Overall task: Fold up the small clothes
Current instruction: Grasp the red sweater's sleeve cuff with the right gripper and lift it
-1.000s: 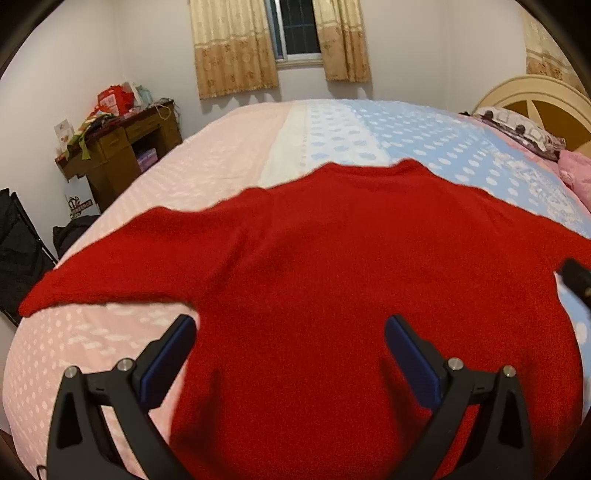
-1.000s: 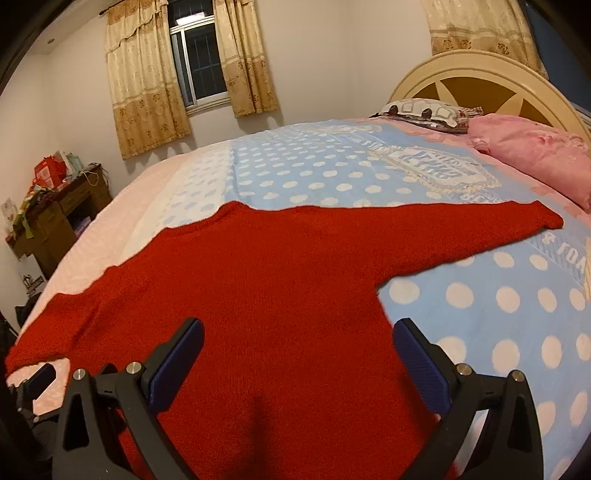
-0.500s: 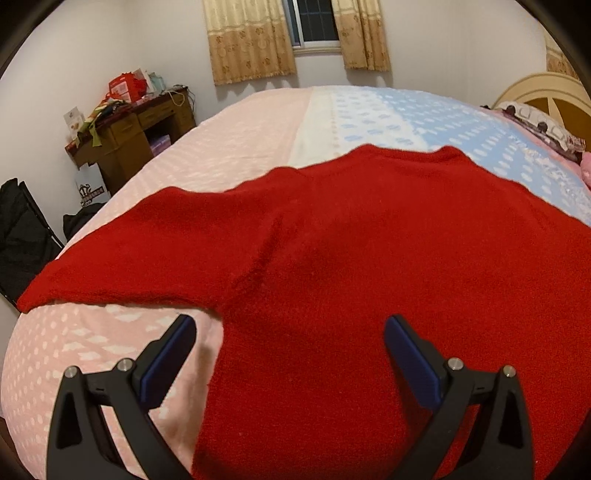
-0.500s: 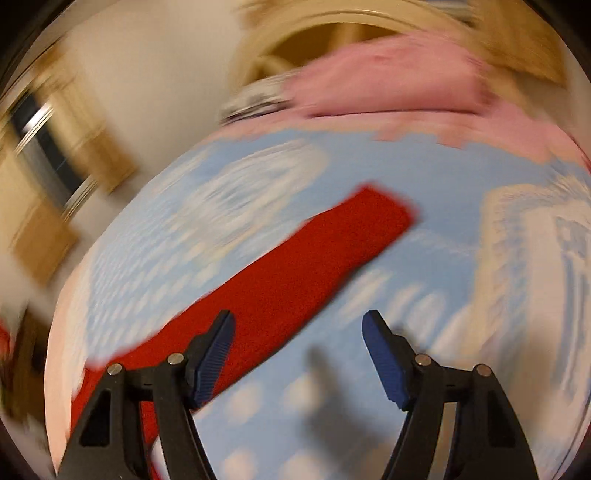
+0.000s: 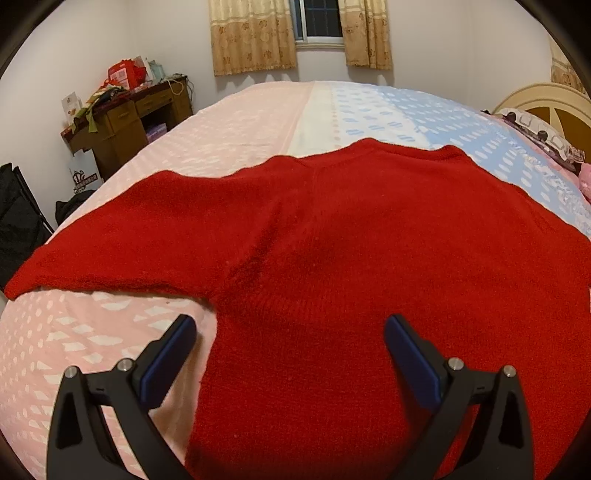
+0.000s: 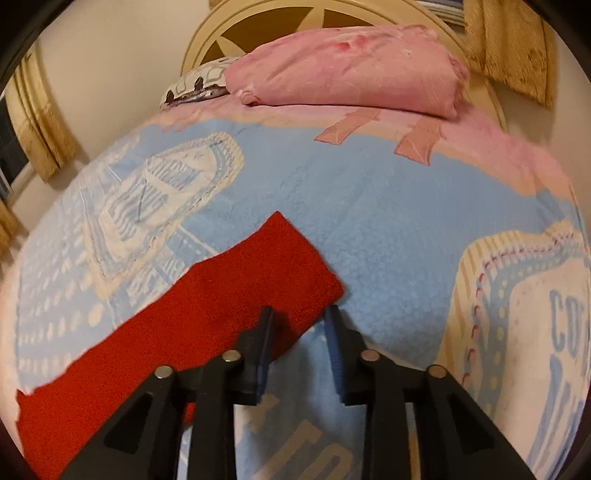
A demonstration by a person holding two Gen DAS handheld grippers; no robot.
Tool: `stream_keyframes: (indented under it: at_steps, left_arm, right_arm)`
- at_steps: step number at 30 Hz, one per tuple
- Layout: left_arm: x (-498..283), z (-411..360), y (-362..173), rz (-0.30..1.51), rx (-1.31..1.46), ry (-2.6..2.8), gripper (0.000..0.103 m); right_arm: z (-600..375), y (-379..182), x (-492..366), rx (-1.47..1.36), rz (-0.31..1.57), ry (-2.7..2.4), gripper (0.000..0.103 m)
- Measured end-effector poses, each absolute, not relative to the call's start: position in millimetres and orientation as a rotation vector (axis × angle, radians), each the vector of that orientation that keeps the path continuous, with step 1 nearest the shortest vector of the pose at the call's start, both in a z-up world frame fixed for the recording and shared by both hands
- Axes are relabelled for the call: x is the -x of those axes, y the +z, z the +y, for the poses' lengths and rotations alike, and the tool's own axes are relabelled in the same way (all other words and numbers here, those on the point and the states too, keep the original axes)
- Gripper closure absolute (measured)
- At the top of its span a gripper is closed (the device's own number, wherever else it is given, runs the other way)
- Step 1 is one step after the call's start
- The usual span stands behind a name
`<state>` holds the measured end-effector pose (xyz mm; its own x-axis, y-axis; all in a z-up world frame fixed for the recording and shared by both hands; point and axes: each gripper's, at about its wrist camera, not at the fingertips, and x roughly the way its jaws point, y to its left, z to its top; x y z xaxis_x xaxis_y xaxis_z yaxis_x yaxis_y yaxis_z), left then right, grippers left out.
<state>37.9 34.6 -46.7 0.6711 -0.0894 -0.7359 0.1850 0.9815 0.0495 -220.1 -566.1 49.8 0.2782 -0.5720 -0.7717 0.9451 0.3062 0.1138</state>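
Observation:
A red knit sweater (image 5: 351,258) lies flat on the bed, sleeves spread out to both sides. My left gripper (image 5: 290,350) is open and empty, hovering over the sweater's lower left side near the armpit. In the right wrist view the sweater's right sleeve (image 6: 221,306) runs diagonally, its cuff end near the centre. My right gripper (image 6: 299,317) sits at the cuff's lower corner, jaws narrowed with a gap, the cuff edge between the fingertips. The jaws are not closed on it.
The bed has a pink and blue dotted cover (image 5: 229,140). A pink pillow (image 6: 343,70) and a cream headboard (image 6: 280,26) are at the head end. A wooden desk (image 5: 125,125) with clutter and a black bag (image 5: 18,229) stand left of the bed.
My right gripper swung from the sweater's body to the right sleeve cuff and narrowed its jaws. My left gripper shifted slightly left along the sweater's side.

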Motion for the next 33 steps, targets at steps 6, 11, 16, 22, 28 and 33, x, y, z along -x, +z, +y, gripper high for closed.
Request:
stream_keyframes:
  at_steps: [6,11,16,22,28,33]
  left_arm:
    - [-41.0,39.8,-48.1,0.84,-0.072,-0.174,0.0]
    - [-40.3,40.3,-48.1,0.835,-0.069,-0.176,0.0]
    - [-39.6,43.6,-47.8,0.833,-0.057,-0.182,0.0]
    - [-39.0,43.8,-48.1,0.826,-0.05,-0.183,0.0]
    - [-38.1,47.3,-47.7,0.82,-0.035,-0.18,0.0]
    - [-38.0,47.6,-47.4,0.815,-0.036,-0.178,0.0]
  right_arm:
    - [-542.3,89.5,216.1,-0.572,0.61,-1.039,0.098]
    - [-482.0,137.9,175.8,-0.43,0.572,-0.879,0.098]
    - [-394.3,168.2,111.6,-0.343,0.566,-0.631,0.098]
    - [-274.4,163.4,35.0,-0.317,0.584,-0.33,0.098]
    - [-174.5,103.2,-41.2,-0.348,0.675,-0.086,0.099]
    - [-140.1,45.8,-75.8,-0.382,0.761,0.031,0.099]
